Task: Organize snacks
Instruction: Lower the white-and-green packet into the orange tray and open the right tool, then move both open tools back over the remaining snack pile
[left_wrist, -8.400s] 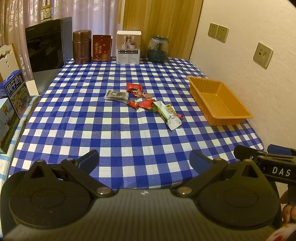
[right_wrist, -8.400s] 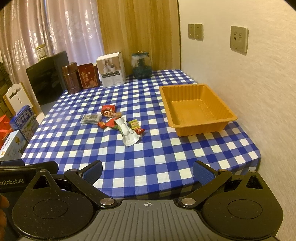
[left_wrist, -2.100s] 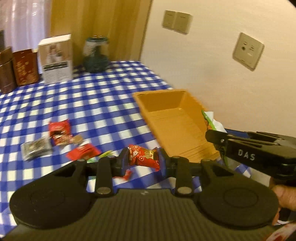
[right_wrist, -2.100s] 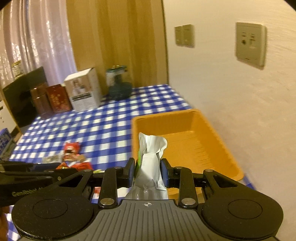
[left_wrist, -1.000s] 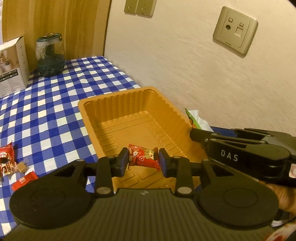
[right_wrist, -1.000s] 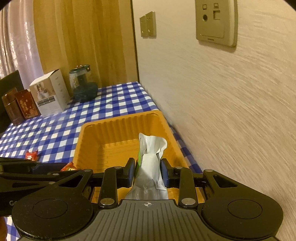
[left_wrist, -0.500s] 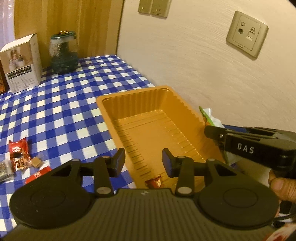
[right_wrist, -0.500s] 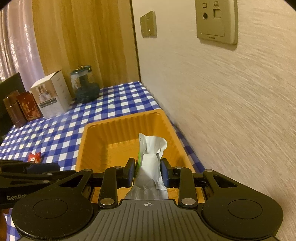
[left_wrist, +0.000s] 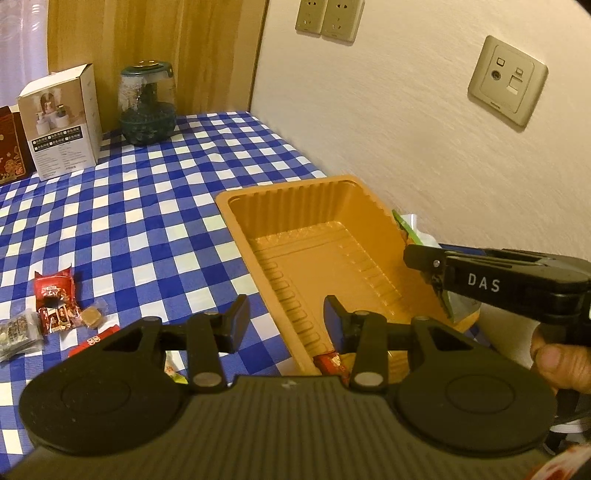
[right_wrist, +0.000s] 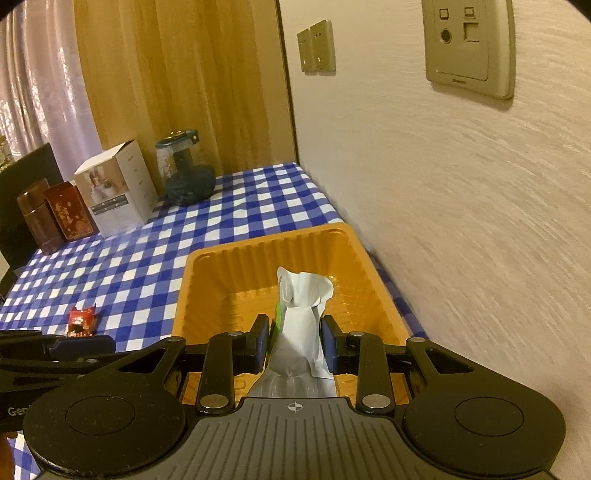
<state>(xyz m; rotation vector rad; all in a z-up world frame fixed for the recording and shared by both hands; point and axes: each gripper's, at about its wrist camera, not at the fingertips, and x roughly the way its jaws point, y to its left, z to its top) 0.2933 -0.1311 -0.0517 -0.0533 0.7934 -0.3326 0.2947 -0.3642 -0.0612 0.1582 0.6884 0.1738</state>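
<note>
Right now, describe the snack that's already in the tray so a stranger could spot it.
Find the orange tray by the wall. At its near end, just beyond the open left gripper, lies a small red candy. It is the only wrapper inside; the others lie on the checked cloth.

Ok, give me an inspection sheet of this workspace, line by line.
Surface: checked cloth on table.
Job's things: orange tray; red snack in its near end; white packet held over tray; red packet, candy and grey packet on cloth.
Clutter: white box, jar, red box, brown canister.
Grippers: left gripper open; right gripper shut on white packet.
Cables: nothing seen.
Surroundings: wall sockets, curtain.
</note>
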